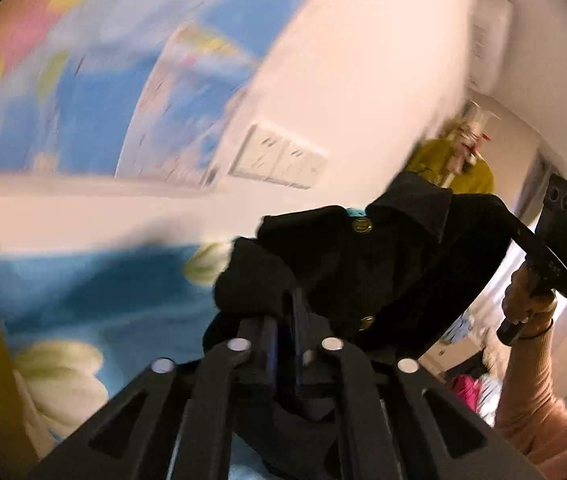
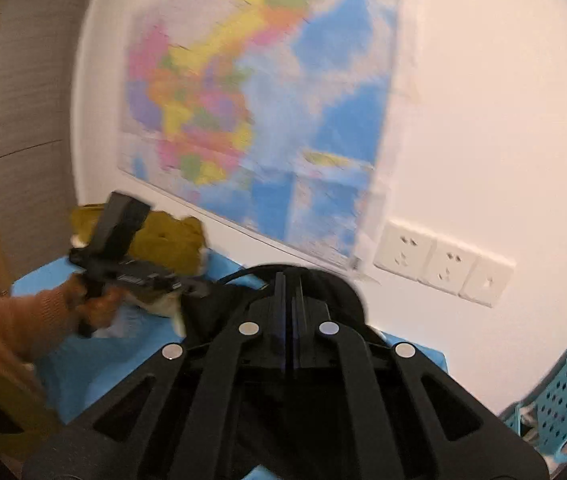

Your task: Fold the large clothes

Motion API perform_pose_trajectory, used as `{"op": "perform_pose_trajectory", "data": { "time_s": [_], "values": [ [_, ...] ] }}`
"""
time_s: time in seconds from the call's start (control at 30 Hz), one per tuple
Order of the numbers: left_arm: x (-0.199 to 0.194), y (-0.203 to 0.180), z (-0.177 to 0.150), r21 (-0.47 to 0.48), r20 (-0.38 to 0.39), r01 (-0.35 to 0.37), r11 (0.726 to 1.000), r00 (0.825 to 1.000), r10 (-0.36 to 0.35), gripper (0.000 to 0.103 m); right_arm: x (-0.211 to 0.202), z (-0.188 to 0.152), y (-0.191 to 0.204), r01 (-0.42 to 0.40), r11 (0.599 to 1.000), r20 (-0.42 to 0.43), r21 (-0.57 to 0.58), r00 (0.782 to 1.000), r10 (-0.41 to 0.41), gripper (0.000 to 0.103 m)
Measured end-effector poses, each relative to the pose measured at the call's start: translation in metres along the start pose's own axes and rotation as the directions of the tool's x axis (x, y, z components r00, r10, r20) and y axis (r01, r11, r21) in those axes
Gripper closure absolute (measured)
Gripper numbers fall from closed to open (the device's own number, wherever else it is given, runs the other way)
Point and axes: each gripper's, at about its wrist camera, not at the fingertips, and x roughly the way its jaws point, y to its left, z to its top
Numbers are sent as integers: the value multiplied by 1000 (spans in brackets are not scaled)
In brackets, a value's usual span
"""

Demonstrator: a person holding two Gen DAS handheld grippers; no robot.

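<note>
Both clamped on soft black coat (image 1: 383, 264) with round brass buttons (image 1: 362, 225): left gripper (image 1: 285, 312), right gripper (image 2: 289, 288); map (image 2: 251, 92) lettering blurred.

Warm bright indoor light, heavy motion blur, fisheye edges vignetted

**Around the room**

A coloured wall map (image 2: 251, 112) hangs on the white wall, with a row of white sockets (image 2: 443, 268) below its right corner. A brown door (image 2: 23, 120) stands far left. A perforated blue basket (image 2: 559, 396) sits near right. A blue flowered bedcover (image 1: 95, 304) lies below.
</note>
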Motion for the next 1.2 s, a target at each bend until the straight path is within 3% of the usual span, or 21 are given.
{"op": "perform_pose_trajectory", "data": {
  "time_s": [0.07,0.1,0.2,0.23,0.27,0.33,0.37,0.43,0.5,0.53,0.6,0.7,0.73,0.8,0.83,0.87,0.93,0.97,1.03,1.13,1.2],
  "values": [
    [-2,-6,-9,28,-33,5,1000,999,-4,24,0,-26,24,-26,999,-42,-37,999,25,101],
    [0,-9,-15,37,-53,-8,999,999,10,21,2,-39,28,-38,999,-66,-21,997,36,101],
    [20,-2,-60,91,-182,-97,991,977,112,22,23,-95,45,-101,993,-184,61,977,111,100],
    [26,3,-75,102,-216,-146,984,962,165,22,30,-113,46,-124,987,-219,100,965,143,100],
    [36,9,-92,116,-266,-202,973,937,226,24,38,-136,48,-128,981,-258,146,952,163,99],
    [45,20,-115,126,-330,-244,962,904,273,29,49,-164,49,-112,974,-317,196,933,171,94],
    [46,25,-122,122,-341,-260,958,895,287,29,54,-175,47,-109,965,-333,237,924,186,89],
    [39,30,-125,130,-322,-278,952,896,305,29,54,-191,43,-111,946,-359,306,906,223,65],
    [29,34,-117,115,-281,-286,951,909,308,24,42,-187,36,-98,937,-307,335,929,207,52],
    [21,37,-109,91,-245,-273,958,926,288,18,34,-183,28,-119,912,-235,393,945,225,36],
    [15,42,-93,62,-192,-253,966,946,260,14,30,-182,15,-179,851,-131,494,952,277,33],
    [29,56,-69,18,-206,-227,974,952,225,11,57,-191,2,-130,807,-149,576,954,259,24],
    [35,62,-67,5,-219,-226,974,950,222,11,70,-198,-6,-133,767,-137,628,951,277,23],
    [53,67,-61,-16,-240,-218,976,948,208,16,96,-207,-14,-162,687,-102,709,939,328,23],
    [64,71,-60,-21,-271,-193,981,946,180,33,106,-209,-16,-190,655,-83,731,928,363,25],
    [71,73,-64,-31,-301,-180,983,940,163,61,120,-209,-12,-232,629,-65,742,909,412,34],
    [66,73,-81,-37,-326,-158,987,935,138,76,122,-194,0,-235,694,-91,681,913,398,45],
    [61,70,-86,-9,-311,-160,987,939,150,83,120,-179,13,-230,762,-110,606,924,366,53],
    [42,65,-98,12,-285,-138,990,949,136,87,106,-142,48,-203,893,-136,401,951,277,57],
    [17,61,-113,31,-256,-100,995,961,104,87,93,-112,97,-263,950,-147,167,946,288,56],
    [7,56,-127,98,-264,-137,986,952,158,87,93,-112,114,-209,975,-216,69,951,220,42]
  ]
}}
